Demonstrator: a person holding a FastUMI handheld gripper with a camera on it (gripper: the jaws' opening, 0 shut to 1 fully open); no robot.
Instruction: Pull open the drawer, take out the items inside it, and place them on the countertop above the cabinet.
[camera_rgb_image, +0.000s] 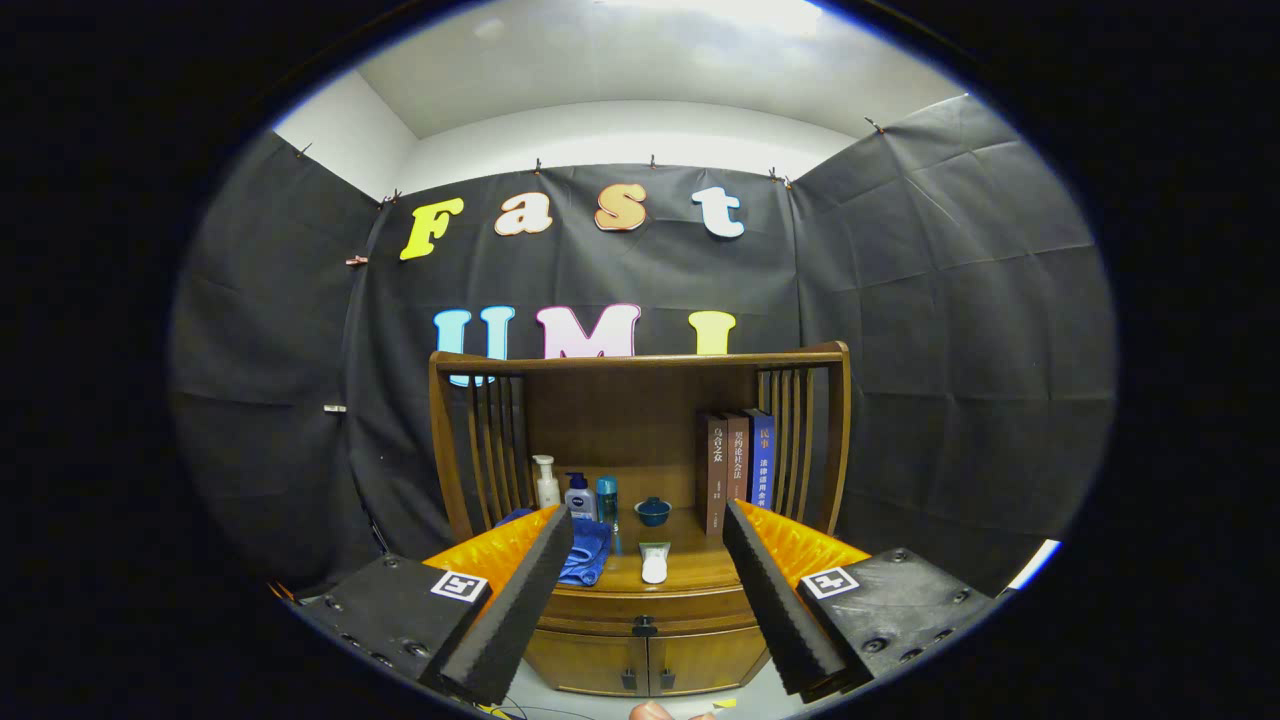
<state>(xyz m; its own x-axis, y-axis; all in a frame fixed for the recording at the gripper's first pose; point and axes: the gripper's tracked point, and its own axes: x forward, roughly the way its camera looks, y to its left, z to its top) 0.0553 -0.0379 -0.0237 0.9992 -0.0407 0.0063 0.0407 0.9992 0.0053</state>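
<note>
A wooden cabinet (640, 610) stands ahead of me, with a shut drawer (645, 606) under its countertop (690, 570) and a small dark handle (644, 628) at the drawer's middle. My gripper (648, 545) is open, well back from the cabinet, its two black foam fingers (520, 600) spread wide with nothing between them. On the countertop lie a white tube (654, 561) and a blue cloth (583, 550), the cloth partly hidden by the left finger. The drawer's contents are hidden.
At the back of the countertop stand a white pump bottle (546, 483), a blue bottle (579, 495), a teal bottle (607, 500), a small blue bowl (653, 511) and three upright books (737, 468). Slatted wooden sides flank the shelf. Two lower doors (645, 660) sit below the drawer.
</note>
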